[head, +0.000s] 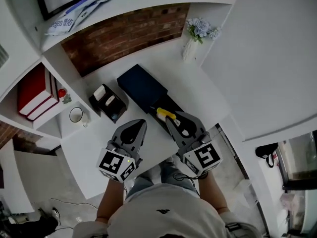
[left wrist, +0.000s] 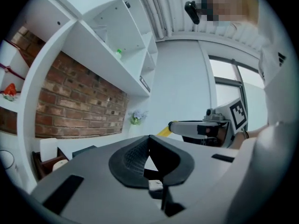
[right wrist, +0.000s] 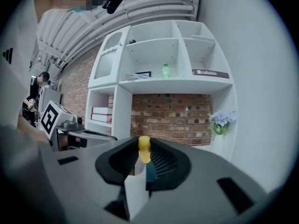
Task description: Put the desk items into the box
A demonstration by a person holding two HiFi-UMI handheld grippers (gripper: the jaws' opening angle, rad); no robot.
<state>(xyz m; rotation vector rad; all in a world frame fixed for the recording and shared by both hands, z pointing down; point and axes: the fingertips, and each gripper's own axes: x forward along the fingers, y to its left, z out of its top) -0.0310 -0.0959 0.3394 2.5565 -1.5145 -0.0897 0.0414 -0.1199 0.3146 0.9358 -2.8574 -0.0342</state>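
While my right hand-held gripper (head: 174, 121) pinches a yellow item (head: 165, 113) over the box (head: 148, 90), I note the left hand-held gripper (head: 137, 128) closed, empty.

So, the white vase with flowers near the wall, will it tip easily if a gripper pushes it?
Probably yes: the vase looks tall and narrow, with the flowers spreading above it, so a push near the top may tip it. Its smooth white surface may be slippery, and it could be fragile.
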